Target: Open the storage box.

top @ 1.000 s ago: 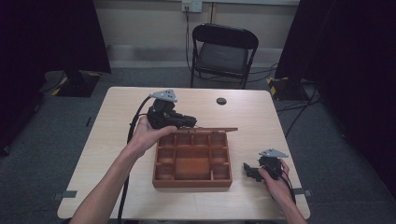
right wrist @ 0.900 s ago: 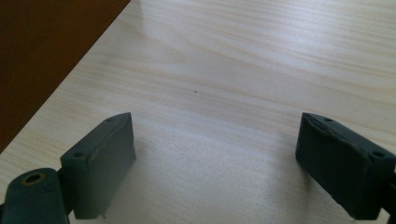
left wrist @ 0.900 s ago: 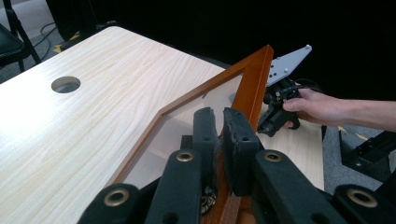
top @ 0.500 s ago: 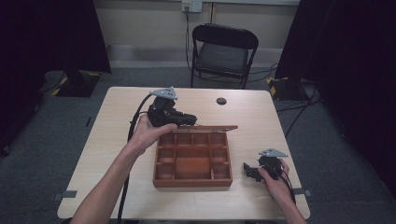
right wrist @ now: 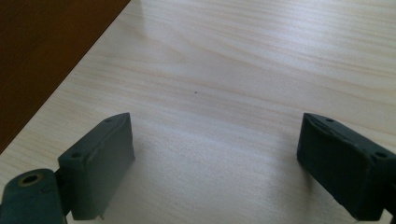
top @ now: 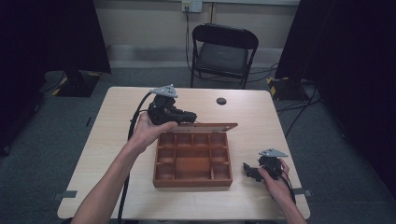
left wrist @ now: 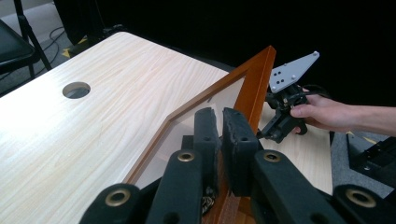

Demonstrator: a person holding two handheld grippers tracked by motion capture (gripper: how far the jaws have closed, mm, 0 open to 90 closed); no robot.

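Note:
A brown wooden box (top: 192, 183) with several compartments sits in the middle of the table. Its framed lid (top: 205, 127) stands raised along the far side, almost edge-on in the high view. My left gripper (top: 189, 116) is shut on the lid's left end. In the left gripper view the two pads (left wrist: 222, 123) pinch the lid's wooden frame (left wrist: 256, 77), and a pale panel shows inside the frame. My right gripper (top: 246, 169) rests on the table right of the box, pointing at it. Its jaws (right wrist: 215, 149) stand wide open over bare wood, with the box's side wall (right wrist: 42, 46) ahead.
The light wooden table (top: 116, 140) has a round cable hole (top: 221, 101) near its far edge. A black folding chair (top: 223, 51) stands behind the table. Black curtains hang at both sides. The right hand with its gripper (left wrist: 280, 126) appears beyond the lid in the left gripper view.

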